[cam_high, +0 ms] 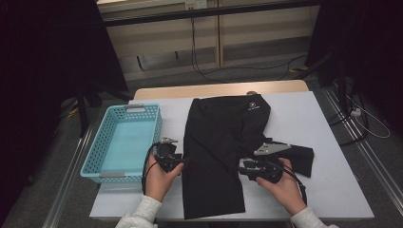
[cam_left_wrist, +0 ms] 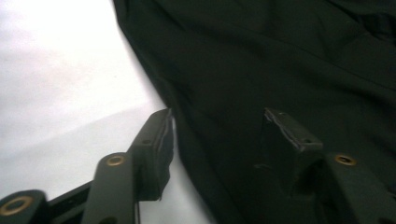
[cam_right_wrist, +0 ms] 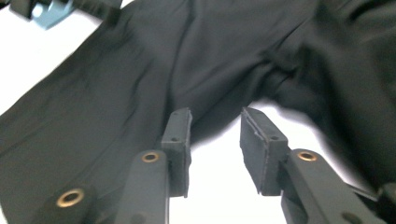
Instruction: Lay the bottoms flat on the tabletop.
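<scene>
A black garment (cam_high: 223, 142) lies spread flat on the white-covered table (cam_high: 313, 118), with a small white logo near its far end and a sleeve folded out to the right. At the garment's left edge my left gripper (cam_high: 184, 162) is open. In the left gripper view the cloth edge (cam_left_wrist: 280, 60) runs between the jaws of that gripper (cam_left_wrist: 217, 116), and the pads do not press on it. My right gripper (cam_high: 240, 169) is open at the garment's right edge, near the sleeve. Its jaws (cam_right_wrist: 215, 114) stand apart over the cloth's (cam_right_wrist: 187, 60) edge and bare table.
A light blue perforated basket (cam_high: 102, 137) stands at the table's left, just beside my left hand; a corner of it (cam_right_wrist: 49, 16) shows in the right gripper view. Bare white table lies right of the sleeve and along the near edge. Cables run on the floor behind.
</scene>
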`<state>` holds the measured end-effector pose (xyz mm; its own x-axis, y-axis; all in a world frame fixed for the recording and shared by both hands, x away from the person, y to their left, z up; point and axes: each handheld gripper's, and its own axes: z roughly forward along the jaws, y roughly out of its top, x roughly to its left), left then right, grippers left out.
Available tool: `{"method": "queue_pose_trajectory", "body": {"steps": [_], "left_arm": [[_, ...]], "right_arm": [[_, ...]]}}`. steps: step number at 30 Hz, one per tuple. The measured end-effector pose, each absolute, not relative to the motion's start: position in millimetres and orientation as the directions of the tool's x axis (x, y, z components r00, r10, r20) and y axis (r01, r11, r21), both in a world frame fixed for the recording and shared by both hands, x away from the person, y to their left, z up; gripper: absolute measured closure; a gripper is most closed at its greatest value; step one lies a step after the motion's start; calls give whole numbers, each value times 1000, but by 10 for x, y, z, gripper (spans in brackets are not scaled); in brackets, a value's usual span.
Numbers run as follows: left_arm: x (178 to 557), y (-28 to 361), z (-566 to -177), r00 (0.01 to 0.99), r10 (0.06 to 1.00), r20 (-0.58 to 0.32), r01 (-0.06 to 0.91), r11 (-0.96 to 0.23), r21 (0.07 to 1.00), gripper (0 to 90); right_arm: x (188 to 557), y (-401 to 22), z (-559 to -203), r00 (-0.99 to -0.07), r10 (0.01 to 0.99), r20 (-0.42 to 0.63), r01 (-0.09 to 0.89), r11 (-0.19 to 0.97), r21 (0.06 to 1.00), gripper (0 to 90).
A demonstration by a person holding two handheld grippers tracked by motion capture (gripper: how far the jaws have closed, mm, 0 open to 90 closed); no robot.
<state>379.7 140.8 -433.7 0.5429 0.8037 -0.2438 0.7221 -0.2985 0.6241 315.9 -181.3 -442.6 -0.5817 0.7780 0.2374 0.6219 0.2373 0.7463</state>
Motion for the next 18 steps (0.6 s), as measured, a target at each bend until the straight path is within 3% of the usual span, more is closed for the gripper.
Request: {"method": "queue_pose_trajectory", "body": {"steps": [5,15,16,17,18], "left_arm": [[3787,1413,-4345,550,798,-245,721,-306,622,401],[3778,1425,-4354,556,793,-251,721,-309,620,404],[3778,1426,-4352,554,794,-250,721,-308,621,404],[3778,1430,-4349,556,793,-250,721,-311,619,405],[3774,1430,-4348,554,793,-252,721,-307,621,405]], "right_arm": [[3326,-1800,-4516,-514,813,273,662,174,729,619],[3467,-1732,-4587,-498,811,307,683,148,716,632],[3484,-1705,-4612,-500,813,300,690,164,705,689],[3493,-1689,-4621,-513,813,276,676,185,713,818],[3505,-1687,-4623,-525,810,259,669,206,714,857]]}}
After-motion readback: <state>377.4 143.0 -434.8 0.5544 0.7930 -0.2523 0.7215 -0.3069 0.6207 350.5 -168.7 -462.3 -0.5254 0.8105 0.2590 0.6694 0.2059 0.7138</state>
